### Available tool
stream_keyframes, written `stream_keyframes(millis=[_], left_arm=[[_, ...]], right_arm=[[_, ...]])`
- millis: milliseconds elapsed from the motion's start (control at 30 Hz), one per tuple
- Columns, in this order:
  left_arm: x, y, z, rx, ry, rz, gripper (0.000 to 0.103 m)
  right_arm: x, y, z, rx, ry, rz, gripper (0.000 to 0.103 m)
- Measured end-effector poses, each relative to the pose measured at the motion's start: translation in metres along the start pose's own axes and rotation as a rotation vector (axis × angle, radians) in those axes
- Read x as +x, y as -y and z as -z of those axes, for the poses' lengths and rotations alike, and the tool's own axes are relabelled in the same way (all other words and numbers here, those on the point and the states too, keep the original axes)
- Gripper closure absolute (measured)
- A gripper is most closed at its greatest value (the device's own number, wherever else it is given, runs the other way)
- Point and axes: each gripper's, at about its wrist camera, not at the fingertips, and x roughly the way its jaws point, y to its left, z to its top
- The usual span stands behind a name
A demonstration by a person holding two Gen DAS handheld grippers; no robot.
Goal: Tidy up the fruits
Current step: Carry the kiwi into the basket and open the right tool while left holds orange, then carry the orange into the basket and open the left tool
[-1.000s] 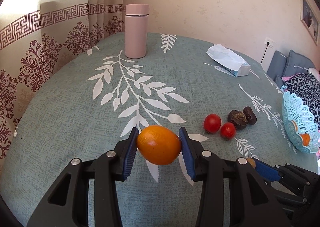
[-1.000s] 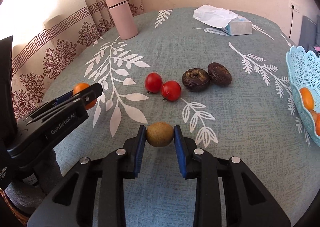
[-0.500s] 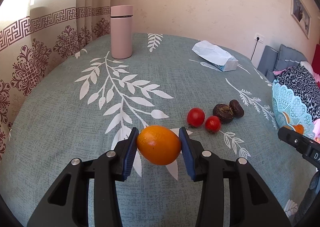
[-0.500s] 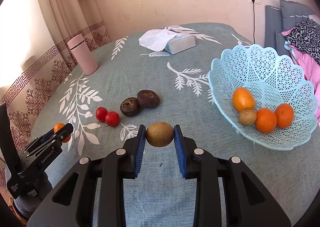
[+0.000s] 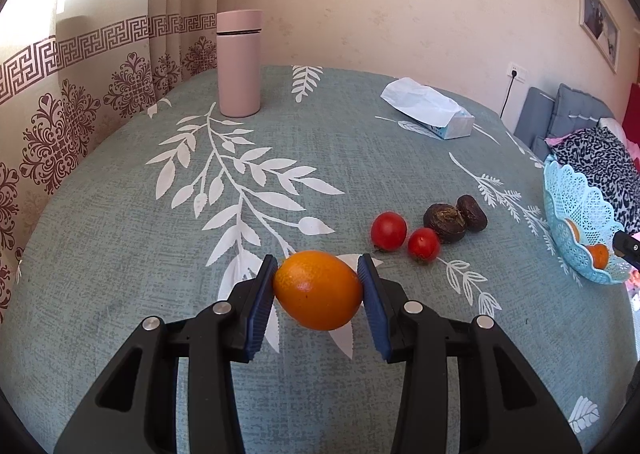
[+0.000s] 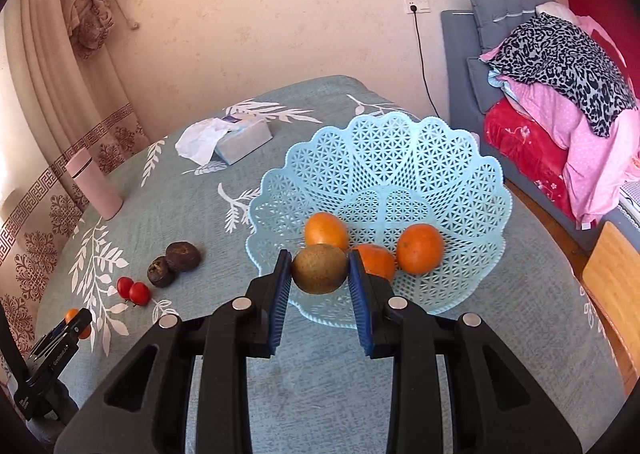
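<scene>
My left gripper (image 5: 318,286) is shut on an orange (image 5: 319,290) and holds it above the teal cloth. My right gripper (image 6: 319,269) is shut on a brown kiwi (image 6: 319,269), held over the near rim of the light blue lattice basket (image 6: 400,157). Three oranges (image 6: 420,248) lie in the basket. Two red tomatoes (image 5: 389,230) and two dark brown fruits (image 5: 445,217) lie on the cloth right of the left gripper, also in the right wrist view (image 6: 134,290). The basket shows at the left wrist view's right edge (image 5: 576,213).
A pink flask (image 5: 239,63) stands at the far left of the table. A tissue pack (image 5: 432,109) lies at the back. A sofa with piled clothes (image 6: 560,93) stands right of the table. The left gripper shows at the lower left of the right wrist view (image 6: 56,346).
My right gripper has carried the kiwi right, from over the cloth to the basket's near rim. My left gripper holds the orange and has barely moved.
</scene>
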Motion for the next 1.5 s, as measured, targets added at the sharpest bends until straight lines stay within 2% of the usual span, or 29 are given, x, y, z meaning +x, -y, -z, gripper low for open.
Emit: stream_keyframes(millis=[67, 167, 367, 567, 833, 1100, 1500], left_arm=[[0.0, 0.0, 0.0, 0.002, 0.0, -0.002, 0.061], [0.001, 0.002, 0.0, 0.006, -0.002, -0.003, 0.061], [0.001, 0.011, -0.002, 0.018, -0.024, 0.018, 0.061], [-0.002, 0.034, -0.008, 0.053, -0.039, 0.063, 0.061], [-0.009, 0.092, -0.026, 0.134, -0.034, 0.187, 0.061], [-0.004, 0.166, -0.035, 0.235, -0.037, 0.317, 0.061], [0.025, 0.244, -0.029, 0.337, -0.085, 0.425, 0.061]], right_arm=[[-0.001, 0.009, 0.0, 0.018, 0.006, 0.022, 0.073], [-0.005, 0.02, 0.001, 0.043, 0.029, 0.046, 0.058], [-0.01, 0.033, 0.003, 0.067, 0.053, 0.064, 0.057], [-0.019, 0.041, 0.005, 0.058, 0.123, 0.119, 0.057], [-0.018, 0.046, 0.01, 0.021, 0.184, 0.156, 0.056], [-0.015, 0.05, 0.019, 0.015, 0.21, 0.142, 0.056], [-0.013, 0.067, 0.015, 0.074, 0.21, 0.136, 0.055]])
